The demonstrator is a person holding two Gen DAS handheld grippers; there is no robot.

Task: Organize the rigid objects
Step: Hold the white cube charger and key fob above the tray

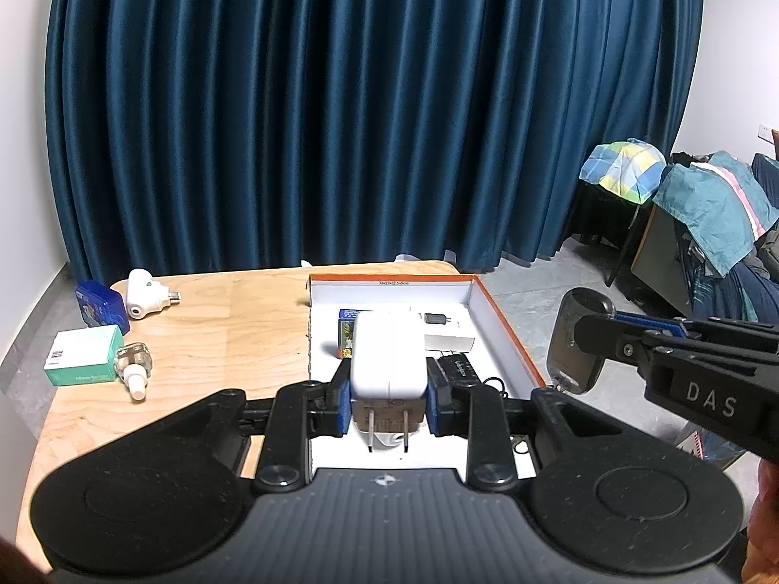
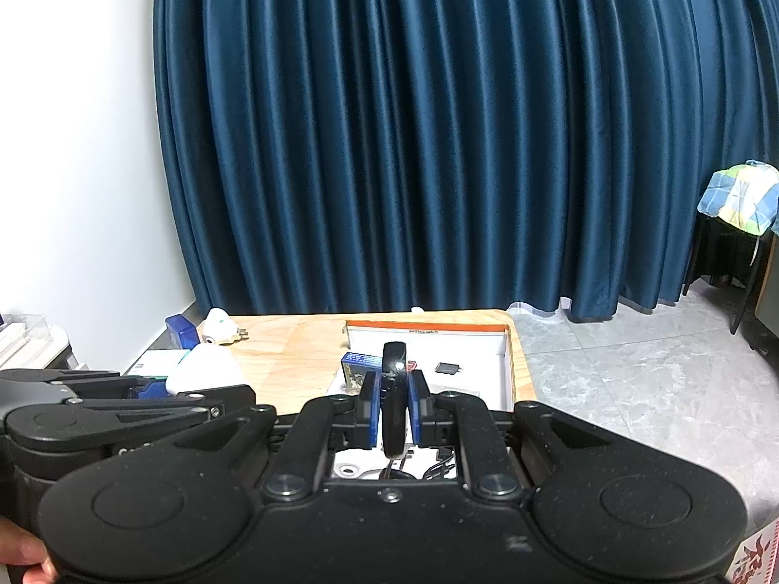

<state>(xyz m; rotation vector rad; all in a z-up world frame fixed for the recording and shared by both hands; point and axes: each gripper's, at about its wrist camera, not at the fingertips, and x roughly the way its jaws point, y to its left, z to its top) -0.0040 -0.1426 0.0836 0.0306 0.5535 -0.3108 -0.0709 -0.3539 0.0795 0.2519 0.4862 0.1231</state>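
The left gripper [image 1: 388, 401] is clamped on a white charger [image 1: 388, 355] above the orange-rimmed box [image 1: 506, 321]; the right gripper [image 2: 393, 406] pinches a dark key fob [image 2: 394, 404] at the box's right. Several items already lie inside. On the table [image 1: 233, 321] at left, 4 things remain: blue box [image 1: 102, 309], green box [image 1: 83, 355], white plug-in [image 1: 143, 292], small bottle [image 1: 132, 365].

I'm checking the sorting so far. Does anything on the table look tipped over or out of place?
Yes. A small glass bottle with a white cap lies on its side on the wooden table, beside the green-and-white box. The white plug-in device also lies tipped, outside the orange-edged box.
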